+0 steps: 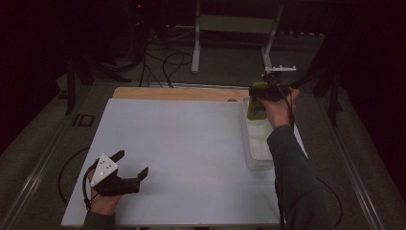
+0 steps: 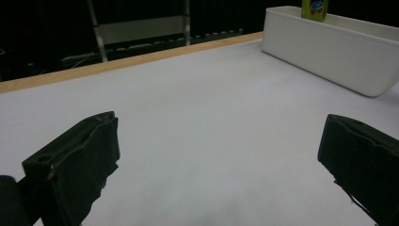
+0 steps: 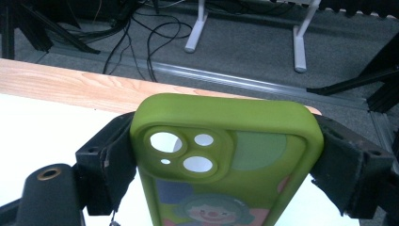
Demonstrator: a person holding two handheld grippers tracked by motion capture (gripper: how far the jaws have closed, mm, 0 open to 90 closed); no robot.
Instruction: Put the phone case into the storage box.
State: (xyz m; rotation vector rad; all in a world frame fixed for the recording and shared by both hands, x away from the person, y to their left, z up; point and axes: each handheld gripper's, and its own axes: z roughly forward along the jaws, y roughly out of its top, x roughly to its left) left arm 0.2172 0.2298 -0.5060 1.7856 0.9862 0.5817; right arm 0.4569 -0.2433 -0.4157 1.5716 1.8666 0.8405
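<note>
Two handheld grippers work over a smooth white table [image 1: 182,158] with a pale wooden strip along its far edge. At the far right, the right gripper [image 1: 266,91] is clamped on a green phone case [image 3: 226,155], its black padded jaws pressing both long sides. That case is matte, soft-looking, with rounded corners, three round camera cut-outs and a cartoon face printed below them. It is held upright over the far end of a long, glossy white plastic bin [image 1: 256,143] with rounded corners. A dark-sleeved forearm reaches forward along the bin. Near the front left, the left gripper [image 1: 129,167] rests low on the table, jaws spread wide, holding nothing.
</note>
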